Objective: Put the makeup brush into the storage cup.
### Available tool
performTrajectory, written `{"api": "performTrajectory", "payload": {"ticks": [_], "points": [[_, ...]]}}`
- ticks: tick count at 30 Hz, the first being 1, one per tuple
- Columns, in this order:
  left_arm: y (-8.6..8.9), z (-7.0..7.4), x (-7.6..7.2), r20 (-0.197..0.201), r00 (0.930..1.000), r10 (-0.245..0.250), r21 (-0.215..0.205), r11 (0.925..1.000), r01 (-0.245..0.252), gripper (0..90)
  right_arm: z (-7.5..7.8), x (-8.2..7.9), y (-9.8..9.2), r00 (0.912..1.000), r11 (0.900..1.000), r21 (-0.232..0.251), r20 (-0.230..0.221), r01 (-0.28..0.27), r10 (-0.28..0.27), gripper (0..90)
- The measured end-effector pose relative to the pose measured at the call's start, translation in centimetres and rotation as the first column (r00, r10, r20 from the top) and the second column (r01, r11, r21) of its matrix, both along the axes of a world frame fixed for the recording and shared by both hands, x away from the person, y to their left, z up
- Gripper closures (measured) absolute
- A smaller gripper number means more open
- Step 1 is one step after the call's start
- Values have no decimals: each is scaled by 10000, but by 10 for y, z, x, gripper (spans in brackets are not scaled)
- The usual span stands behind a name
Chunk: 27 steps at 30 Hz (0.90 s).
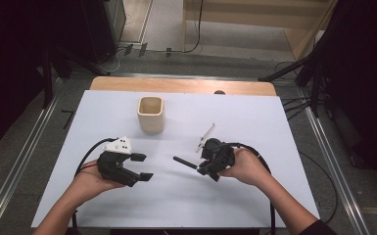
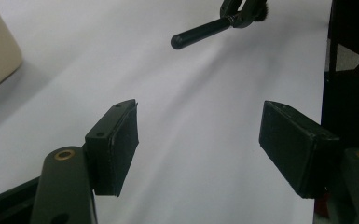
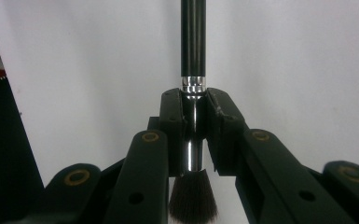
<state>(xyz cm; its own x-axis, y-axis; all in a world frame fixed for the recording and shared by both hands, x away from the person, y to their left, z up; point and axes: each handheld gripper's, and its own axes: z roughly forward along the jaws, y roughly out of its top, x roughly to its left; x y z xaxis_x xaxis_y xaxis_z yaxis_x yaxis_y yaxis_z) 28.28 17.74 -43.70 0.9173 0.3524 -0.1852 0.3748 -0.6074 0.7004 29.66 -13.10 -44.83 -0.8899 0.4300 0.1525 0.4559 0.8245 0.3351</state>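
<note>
Two tongs are in your hands above the white table [image 1: 274, 196]. Your right gripper [image 3: 193, 140] is clamped on the makeup brush [image 3: 193, 46] at its silver ferrule, bristles back toward your hand, the black handle sticking out toward nine o'clock in the high view. Your left gripper [image 1: 142, 166] stands wide apart with nothing in it, the handle tip at its three o'clock, well apart. A beige cup [image 1: 150, 113] stands at twelve o'clock; a thin white stick [image 1: 206, 136] lies just beyond the right gripper.
</note>
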Motion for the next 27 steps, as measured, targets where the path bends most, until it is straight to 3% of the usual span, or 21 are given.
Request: {"api": "performTrajectory", "payload": {"ticks": [18, 27], "points": [[-26, 3, 6, -411, 9971, -641, 523, 9964, 662, 292, 4, -6, 8, 9934, 9921, -525, 33, -1144, 1147, 792], [-37, -1, 10, -771, 9939, -788, 792, 9932, 849, 292, 5, -8, 17, 9812, 9786, -760, 133, -1910, 1925, 792]]}}
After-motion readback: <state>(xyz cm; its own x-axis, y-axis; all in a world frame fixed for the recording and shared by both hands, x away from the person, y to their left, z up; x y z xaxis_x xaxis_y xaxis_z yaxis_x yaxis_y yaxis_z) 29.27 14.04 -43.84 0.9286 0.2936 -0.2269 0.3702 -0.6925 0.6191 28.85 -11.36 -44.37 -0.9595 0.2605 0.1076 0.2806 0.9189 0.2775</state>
